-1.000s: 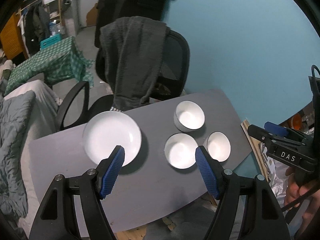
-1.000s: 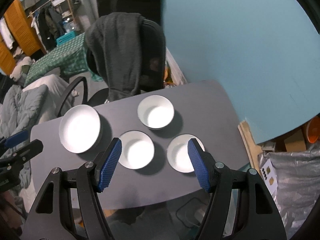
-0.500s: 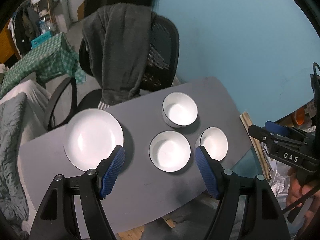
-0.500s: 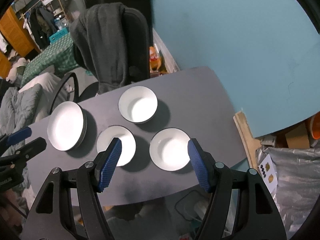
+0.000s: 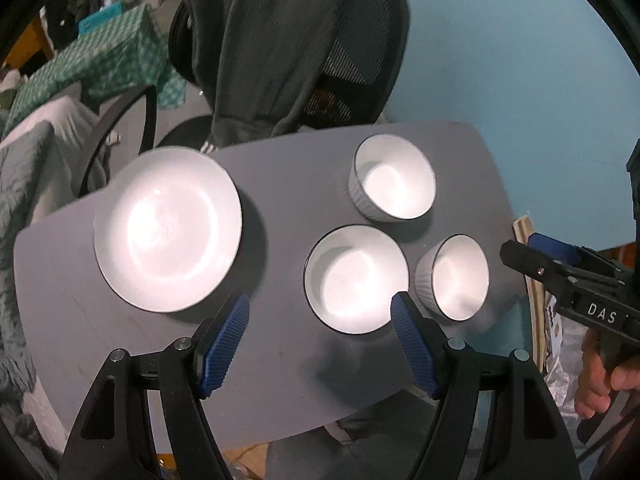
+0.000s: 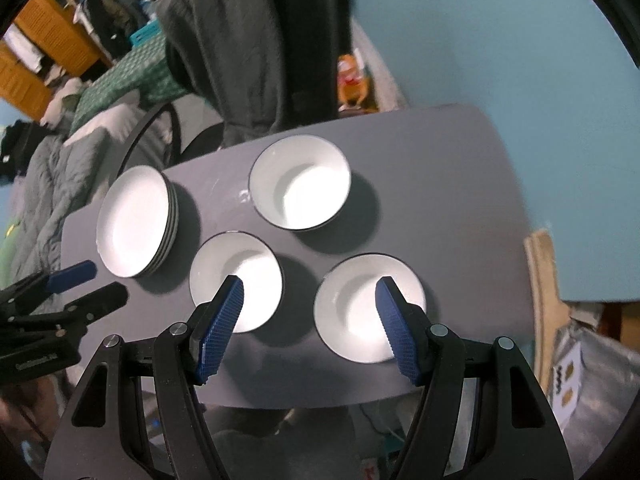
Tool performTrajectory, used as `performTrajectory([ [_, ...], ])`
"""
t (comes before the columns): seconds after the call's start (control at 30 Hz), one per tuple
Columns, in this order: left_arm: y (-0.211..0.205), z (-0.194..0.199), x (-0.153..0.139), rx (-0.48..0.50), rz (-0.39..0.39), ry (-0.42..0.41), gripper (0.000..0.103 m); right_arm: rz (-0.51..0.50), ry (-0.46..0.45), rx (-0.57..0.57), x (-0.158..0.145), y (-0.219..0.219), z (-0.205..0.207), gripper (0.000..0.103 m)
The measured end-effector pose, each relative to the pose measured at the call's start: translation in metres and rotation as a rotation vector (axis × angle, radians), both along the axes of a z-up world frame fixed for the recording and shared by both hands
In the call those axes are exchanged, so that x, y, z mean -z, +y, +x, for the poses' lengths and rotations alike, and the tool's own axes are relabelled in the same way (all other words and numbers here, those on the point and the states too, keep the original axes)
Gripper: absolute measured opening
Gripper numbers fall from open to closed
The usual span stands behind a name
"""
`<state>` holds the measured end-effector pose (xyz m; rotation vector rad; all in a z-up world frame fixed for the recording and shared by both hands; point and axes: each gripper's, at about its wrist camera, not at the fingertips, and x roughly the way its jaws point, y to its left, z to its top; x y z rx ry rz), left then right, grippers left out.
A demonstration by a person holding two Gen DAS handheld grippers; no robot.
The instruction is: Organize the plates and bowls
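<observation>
White crockery sits on your grey table (image 5: 280, 184): a stack of plates (image 5: 168, 230) at the left, then three bowls to its right. Taking the plate stack as your landmark, the near-middle bowl (image 5: 356, 280) lies just right of it, the far bowl (image 5: 394, 178) beyond and to the right, and the right-hand bowl (image 5: 454, 278) furthest from it, near the table's right edge.

Your left wrist view shows only the top plate, so the stack reads as one dish; your right wrist view shows the stack of plates (image 6: 136, 220) from the side, with several rims layered under the top one. Your left view also shows ribbed outer walls on the far and right-hand bowls, which the right view hides.

Each piece is glossy white inside with a thin dark rim, upright and apart from the others.

Your left gripper (image 5: 320, 344) hangs over bare table between the stack and the near-middle bowl, its tongs wide apart on nothing. Your right gripper (image 6: 308, 328) has its tongs apart too, above the gap between the two nearer bowls.

Bare table runs along the near edge and right of the far bowl. An office chair (image 5: 360, 60) draped with a dark garment (image 5: 264, 40) stands against the far edge.
</observation>
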<state>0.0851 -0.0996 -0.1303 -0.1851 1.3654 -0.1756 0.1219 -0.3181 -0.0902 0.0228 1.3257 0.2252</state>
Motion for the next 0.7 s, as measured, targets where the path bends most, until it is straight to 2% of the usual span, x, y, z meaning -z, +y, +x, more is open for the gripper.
performTrajectory([
  [0.37,-0.012,0.006,0.050,-0.078,0.001,0.082,0.075,0.000,0.090,-0.143,0.060,0.020,0.025,0.068],
  [0.7,-0.014,0.007,0.079,-0.137,0.025,0.114,0.075,-0.005,0.138,-0.245,0.088,0.033,0.035,0.068],
])
